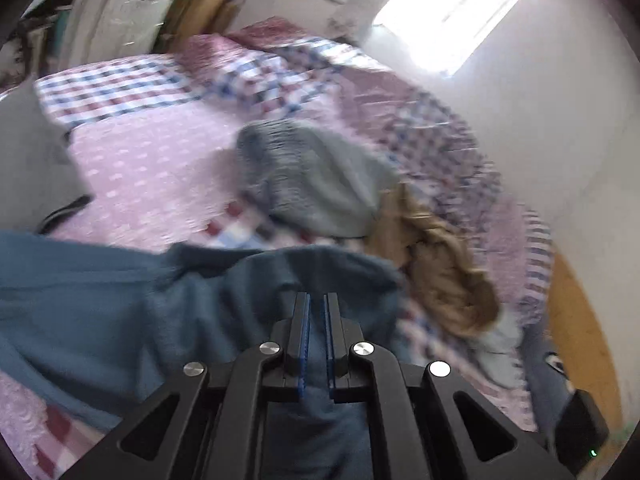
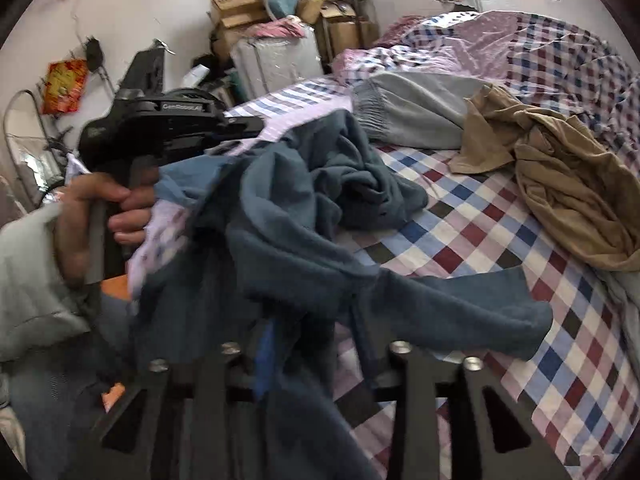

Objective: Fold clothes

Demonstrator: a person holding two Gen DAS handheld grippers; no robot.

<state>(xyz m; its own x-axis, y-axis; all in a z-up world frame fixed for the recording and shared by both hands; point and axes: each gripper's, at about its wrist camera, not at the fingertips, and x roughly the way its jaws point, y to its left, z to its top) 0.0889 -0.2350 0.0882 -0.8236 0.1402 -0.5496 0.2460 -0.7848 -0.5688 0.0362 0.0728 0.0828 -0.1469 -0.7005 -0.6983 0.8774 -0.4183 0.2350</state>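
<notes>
Your left gripper [image 1: 318,300] is pressed nearly together and it's pinching the blue garment [image 1: 120,300] — fabric runs right up between the blue pads and drapes off to the left over the bed [image 1: 160,168]. From the right wrist view you can see your left hand [image 2: 100,216] wrapped round that gripper's handle, with the blue cloth hanging from it in a crumpled bunch over the checked bedsheet [image 2: 500,240].

Your right gripper [image 2: 316,344] has its jaws spread apart. The blue garment lies draped over and between the fingers, but the pads aren't clamping it; one sleeve-like end trails off to the right.

Further back on the bed there's a grey garment [image 2: 408,116] and just beside it a tan garment [image 2: 568,184] — both loose and unfolded. Cardboard boxes [image 2: 236,4] are stacked against the far wall.
</notes>
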